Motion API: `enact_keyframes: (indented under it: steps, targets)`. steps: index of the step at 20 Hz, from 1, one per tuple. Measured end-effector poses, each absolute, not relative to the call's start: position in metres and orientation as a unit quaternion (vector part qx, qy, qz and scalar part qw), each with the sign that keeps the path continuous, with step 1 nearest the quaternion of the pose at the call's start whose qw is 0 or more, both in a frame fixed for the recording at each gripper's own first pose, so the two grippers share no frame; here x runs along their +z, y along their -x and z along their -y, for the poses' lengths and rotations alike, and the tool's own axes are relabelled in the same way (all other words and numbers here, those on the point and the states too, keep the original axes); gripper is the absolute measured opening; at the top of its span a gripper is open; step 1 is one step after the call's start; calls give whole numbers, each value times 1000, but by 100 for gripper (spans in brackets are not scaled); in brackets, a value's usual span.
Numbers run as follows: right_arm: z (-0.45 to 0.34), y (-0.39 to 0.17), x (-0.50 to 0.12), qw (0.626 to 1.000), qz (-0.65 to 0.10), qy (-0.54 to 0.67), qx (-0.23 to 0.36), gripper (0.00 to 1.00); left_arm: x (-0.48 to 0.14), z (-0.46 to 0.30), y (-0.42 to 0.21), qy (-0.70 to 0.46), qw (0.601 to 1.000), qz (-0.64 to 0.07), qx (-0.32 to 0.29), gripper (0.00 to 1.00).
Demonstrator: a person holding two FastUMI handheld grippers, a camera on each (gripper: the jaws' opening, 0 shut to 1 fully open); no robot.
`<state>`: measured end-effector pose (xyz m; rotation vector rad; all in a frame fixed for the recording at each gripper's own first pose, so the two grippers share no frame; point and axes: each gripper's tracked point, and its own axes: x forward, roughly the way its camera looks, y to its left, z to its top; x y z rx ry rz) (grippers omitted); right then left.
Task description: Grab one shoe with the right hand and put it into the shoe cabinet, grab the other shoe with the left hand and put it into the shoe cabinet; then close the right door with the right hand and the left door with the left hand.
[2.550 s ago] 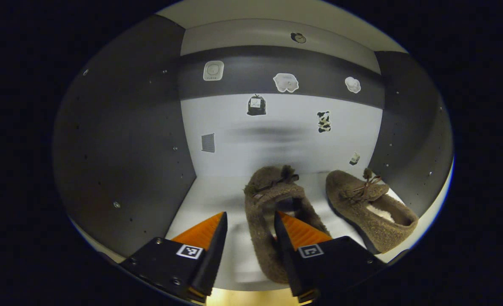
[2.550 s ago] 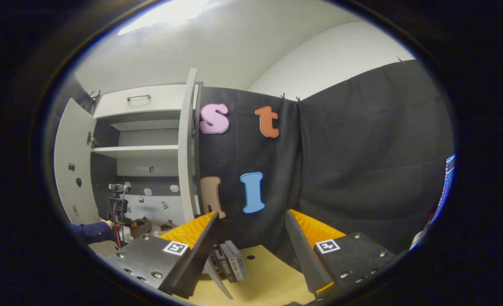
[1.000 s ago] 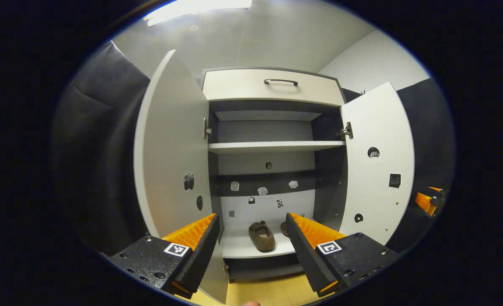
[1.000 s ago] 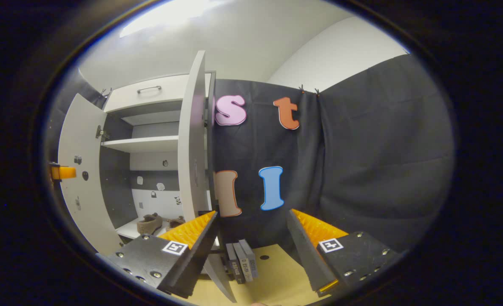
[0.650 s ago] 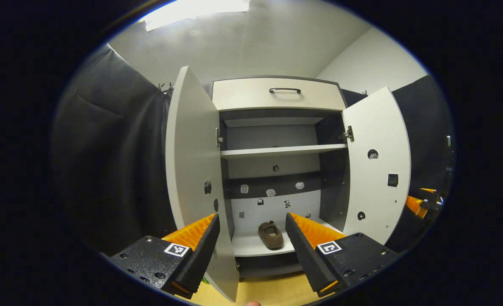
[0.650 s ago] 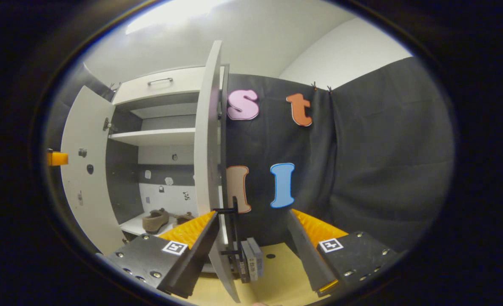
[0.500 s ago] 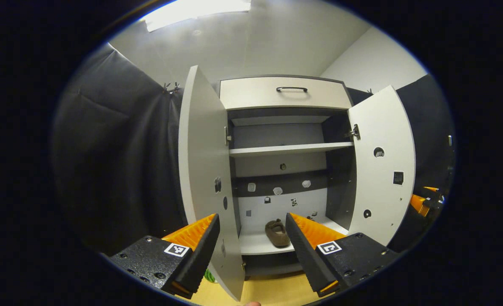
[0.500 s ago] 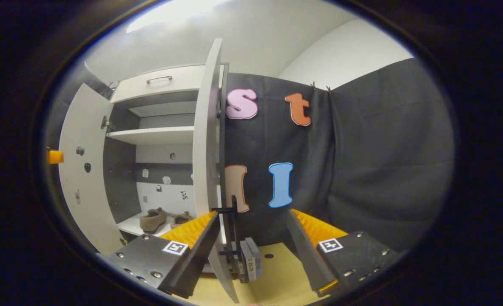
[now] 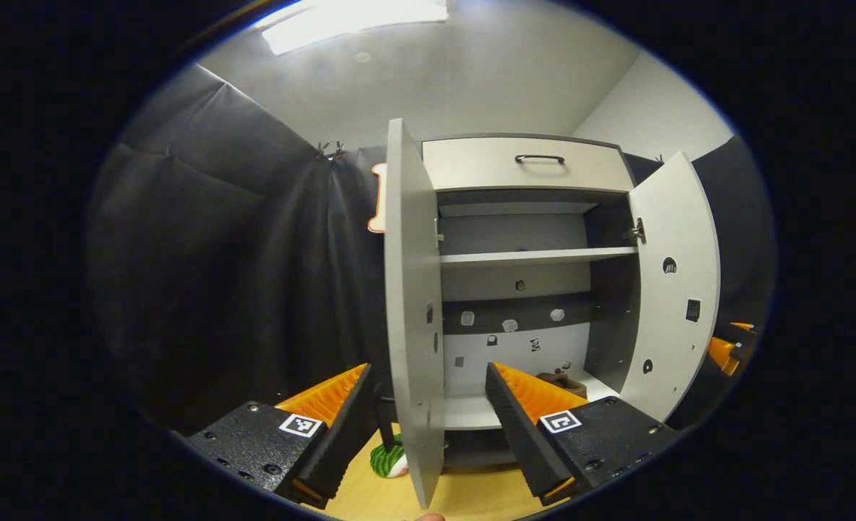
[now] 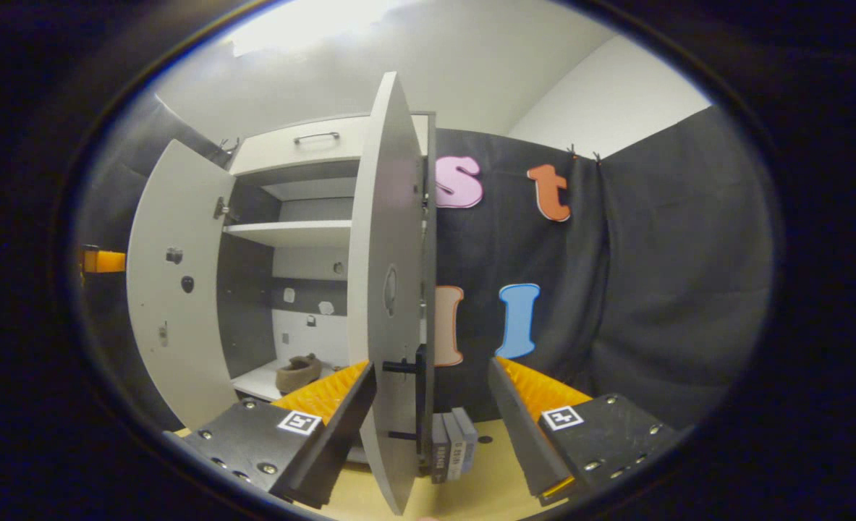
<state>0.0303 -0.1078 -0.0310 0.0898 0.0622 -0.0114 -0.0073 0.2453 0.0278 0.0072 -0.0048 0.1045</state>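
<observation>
The shoe cabinet (image 9: 522, 165) stands with both doors swung open. A brown fuzzy shoe (image 9: 562, 379) rests on its bottom shelf, partly behind my own finger in the left gripper view; the right gripper view shows a brown shoe (image 10: 296, 373) there too. My left gripper (image 9: 428, 405) is open and holds nothing, and the left door (image 9: 409, 311) stands edge-on in line with the gap between its fingers. My right gripper (image 10: 431, 405) is open too, with the right door (image 10: 390, 289) and its black handle (image 10: 417, 394) edge-on between its fingers.
The cabinet has a top drawer and a middle shelf (image 9: 536, 255). A green and white object (image 9: 388, 460) lies on the wooden floor behind the left door. Several grey boxes (image 10: 453, 441) stand on the floor behind the right door. Black cloth hangs on both sides.
My left gripper let go of the shoe, backed out of the cabinet and swung left onto the left door's edge. My right gripper shifted until the right door's edge sits between its fingers.
</observation>
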Motion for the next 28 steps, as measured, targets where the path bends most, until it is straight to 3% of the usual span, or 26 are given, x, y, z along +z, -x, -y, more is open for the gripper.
enact_keyframes:
  steps: [1, 3, 4, 5, 7, 11, 19, 20, 22, 24, 28]
  targets:
    - [71, -36, -28, 996, -31, -75, 45, 94, 28, -253, 10, -2, 998, 2, 61, 94]
    - [66, -71, -30, 1000, -17, -12, -5, 94, 27, -269, 17, 5, 997, 4, 77, 94]
    - [77, -59, -24, 999, -15, 20, -35, 99, 27, -277, 20, 9, 996, 4, 83, 94]
    - [80, -54, -24, 999, -15, 19, -39, 95, 24, -284, 22, 13, 996, 0, 89, 94]
    - [77, -46, -22, 999, -17, -35, -17, 100, 15, -297, 24, 22, 995, -13, 97, 96]
    - [75, -48, -18, 997, -21, -72, -8, 100, 3, -316, 17, 53, 992, -25, 108, 92]
    - [2, -60, -17, 994, -29, -75, 69, 97, -26, -349, 1, 67, 989, -48, 125, 94]
    - [-9, -63, -17, 994, -30, -73, 80, 97, -28, -351, -1, 67, 989, -51, 123, 91]
    - [-34, -65, -17, 990, -31, -78, 110, 97, -36, -354, -8, 66, 989, -59, 118, 94]
    - [-64, -62, -16, 984, -33, -92, 149, 100, -40, -351, -15, 64, 990, -66, 106, 92]
    - [-92, -61, -18, 983, -31, -72, 163, 100, -50, -350, -28, 58, 991, -76, 93, 95]
